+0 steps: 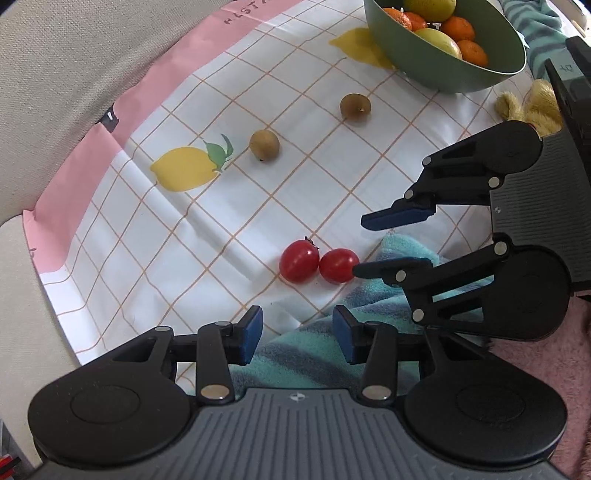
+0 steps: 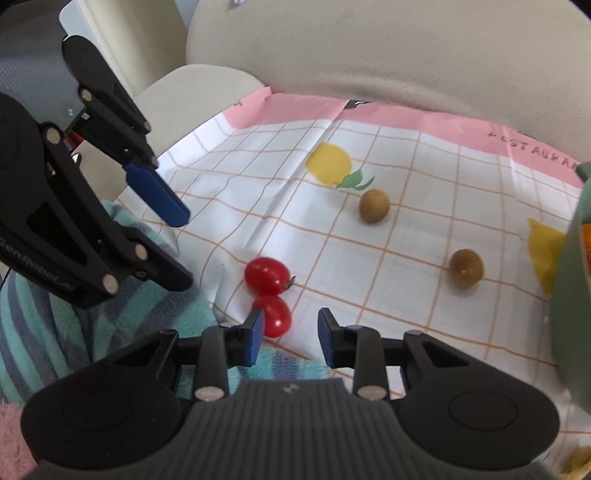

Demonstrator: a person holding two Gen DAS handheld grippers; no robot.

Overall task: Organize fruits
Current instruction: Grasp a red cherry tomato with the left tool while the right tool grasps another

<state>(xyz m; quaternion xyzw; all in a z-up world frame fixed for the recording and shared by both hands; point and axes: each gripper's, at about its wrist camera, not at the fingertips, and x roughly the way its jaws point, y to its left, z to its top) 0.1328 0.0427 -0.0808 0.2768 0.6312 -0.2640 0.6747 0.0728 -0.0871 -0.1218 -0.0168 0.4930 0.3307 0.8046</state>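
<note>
Left gripper [image 1: 297,338] low over the striped towel [image 1: 310,350], jaws wide apart, nothing inside. Right gripper [image 2: 290,338] spread wide too, holding nothing, its left pad right beside the near tomato [image 2: 275,315]. Just past it, touching, the second tomato [image 2: 266,276], both red, lying on the checked cloth [image 1: 314,192] at the towel's edge. Farther out, two brown kiwis [image 1: 264,144] [image 1: 355,106], well apart. Farthest, a green bowl [image 1: 424,62] with oranges [image 1: 458,28] and yellow-green fruit piled inside.
</note>
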